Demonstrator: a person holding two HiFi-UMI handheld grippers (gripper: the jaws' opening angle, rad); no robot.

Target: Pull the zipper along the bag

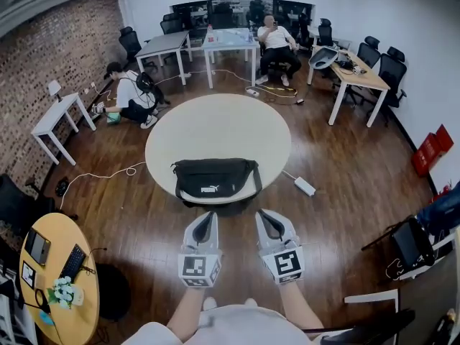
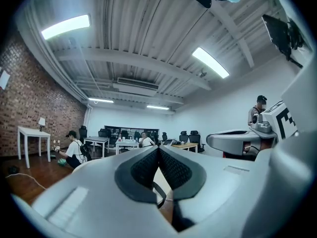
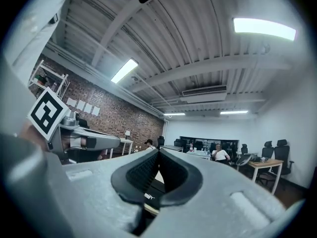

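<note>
A black bag (image 1: pixel 215 179) with a white logo lies at the near edge of the round cream table (image 1: pixel 215 131) in the head view. My left gripper (image 1: pixel 206 223) and right gripper (image 1: pixel 268 222) hover side by side over the floor just short of the table, apart from the bag. Both point level toward it with their tips together and nothing between them. In the left gripper view the left gripper (image 2: pixel 158 150) is shut, with a bag strap showing below the pads. In the right gripper view the right gripper (image 3: pixel 158 152) is shut, with the bag (image 3: pixel 151 190) glimpsed beneath.
A white power strip (image 1: pixel 305 186) lies on the wood floor right of the table. A person sits on a chair (image 1: pixel 274 47) at the back and another crouches at the left (image 1: pixel 129 92). Desks and office chairs line the walls; a small round desk (image 1: pixel 54 275) stands near left.
</note>
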